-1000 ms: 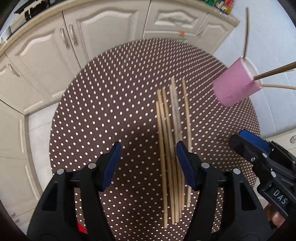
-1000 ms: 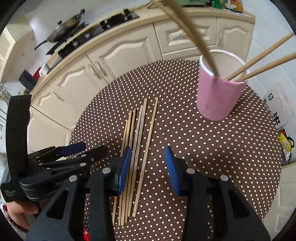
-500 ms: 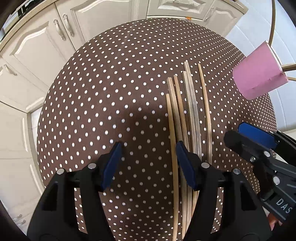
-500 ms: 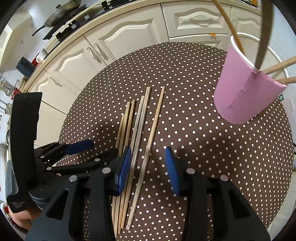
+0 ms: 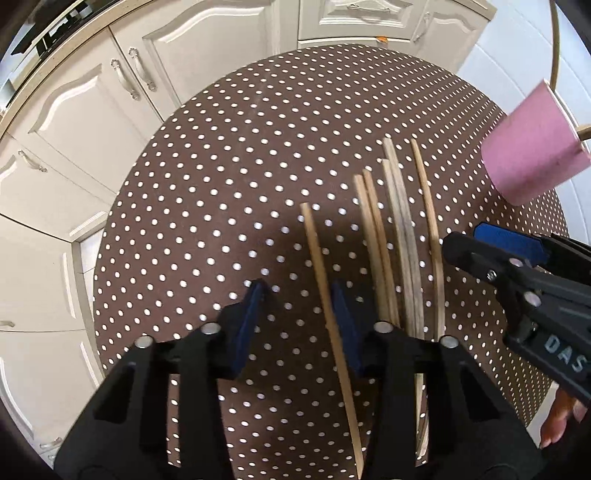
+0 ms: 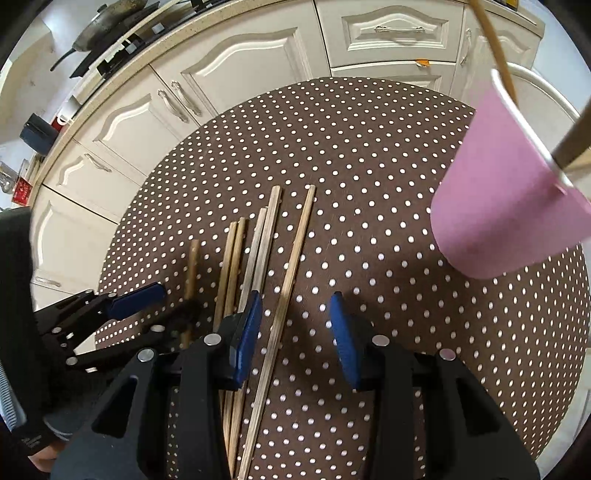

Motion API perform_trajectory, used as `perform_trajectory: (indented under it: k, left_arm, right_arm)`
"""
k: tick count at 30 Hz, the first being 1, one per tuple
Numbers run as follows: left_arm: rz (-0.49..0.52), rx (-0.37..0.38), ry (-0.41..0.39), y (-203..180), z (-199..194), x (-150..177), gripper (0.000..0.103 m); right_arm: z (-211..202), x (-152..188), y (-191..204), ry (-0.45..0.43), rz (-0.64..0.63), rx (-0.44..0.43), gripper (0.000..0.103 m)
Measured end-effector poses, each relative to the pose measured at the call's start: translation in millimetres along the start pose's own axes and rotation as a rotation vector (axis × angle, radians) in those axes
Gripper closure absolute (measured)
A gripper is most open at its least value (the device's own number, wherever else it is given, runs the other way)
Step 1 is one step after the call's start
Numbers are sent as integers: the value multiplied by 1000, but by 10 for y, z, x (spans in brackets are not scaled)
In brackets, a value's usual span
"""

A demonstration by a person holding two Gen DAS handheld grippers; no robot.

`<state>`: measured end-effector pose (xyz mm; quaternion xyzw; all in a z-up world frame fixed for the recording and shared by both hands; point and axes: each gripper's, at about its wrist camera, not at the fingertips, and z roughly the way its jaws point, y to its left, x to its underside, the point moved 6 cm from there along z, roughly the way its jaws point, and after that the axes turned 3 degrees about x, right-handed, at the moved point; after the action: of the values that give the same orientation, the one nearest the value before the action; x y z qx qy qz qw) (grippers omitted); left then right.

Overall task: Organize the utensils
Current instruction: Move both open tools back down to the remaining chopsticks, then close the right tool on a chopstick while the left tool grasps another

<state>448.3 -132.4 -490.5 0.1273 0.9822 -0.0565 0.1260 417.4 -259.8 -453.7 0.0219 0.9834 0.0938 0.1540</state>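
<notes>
Several wooden chopsticks lie side by side on a round brown polka-dot table. My left gripper is open, with the leftmost chopstick between its fingers, close against the right pad. That stick stands apart from the row. My right gripper is open over the rightmost chopstick. A pink cup holding a few chopsticks stands at the right; it also shows in the left wrist view.
White kitchen cabinets curve behind the table. A counter with a stove and pan runs above them. The table edge drops off at left and front.
My left gripper has shifted right and lower, so the leftmost chopstick now lies between its fingers and apart from the row. The right gripper has moved closer to the rightmost chopstick.
</notes>
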Motion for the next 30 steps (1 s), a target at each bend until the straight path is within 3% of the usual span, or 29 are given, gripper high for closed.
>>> perform_trajectory:
  k: [8,11,13,21,30]
  left_arm:
    - [-31,24,-2,185,-36,44,76]
    - [-55,35,-1,268,-44,73,84]
    - [-72,43,1,338,-23,67,89]
    - [-148,103,8,511,-22,109,97]
    - [-167,150,-34,483,-364,277,97]
  right_arm:
    - [186,-129,65,39,-47,40,73]
    - [227,-185,111,43,-80,72,82]
    - [254,-218,132,46,-98,78,94]
    - [244,-162,84,73,-75,24,98]
    - [-43,-33,142,29,-68,-7,98]
